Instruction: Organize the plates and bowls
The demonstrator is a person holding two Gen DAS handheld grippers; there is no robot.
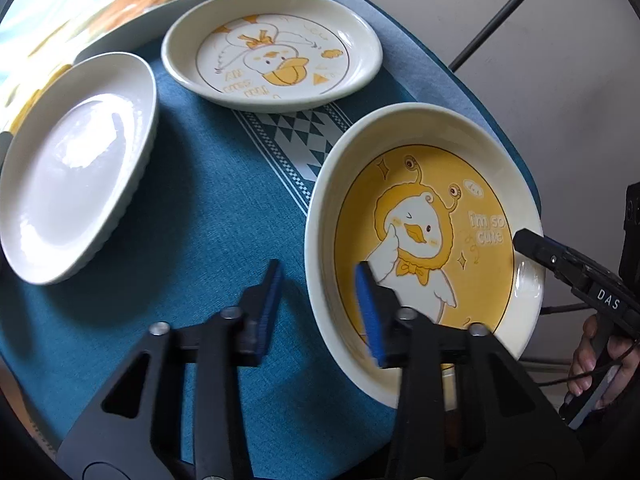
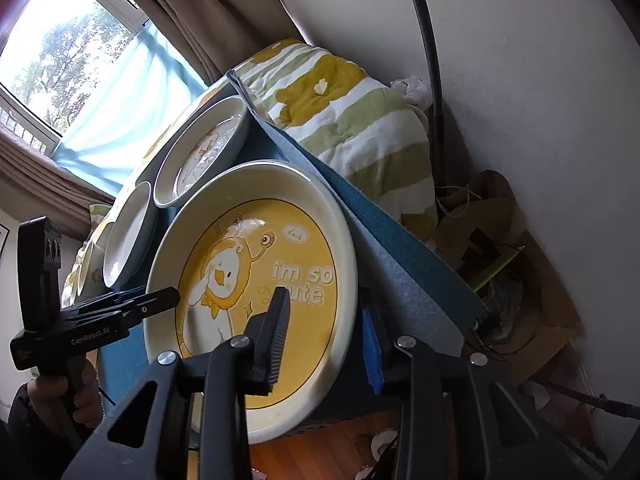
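The yellow duck plate is straddled at opposite rims by both hand-held grippers — left, right — jaws part-open, not visibly clamped; it is best lifted level.

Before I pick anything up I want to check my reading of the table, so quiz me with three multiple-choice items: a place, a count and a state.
1. Where is the plain white plate?
A. Stacked on the yellow plate
B. On the blue cloth, apart from the other plates
C. On the floor

2. How many plates carry a duck drawing?
A. One
B. Two
C. Four

3. What is the yellow plate's state?
A. Upside down
B. Right way up, a gripper astride its rim on each side
C. Full of food

Answers:
1 B: the white plate lies alone on the blue cloth.
2 B: the yellow plate and the pale plate behind it.
3 B: the left gripper and right gripper each have one finger inside the rim and one outside.
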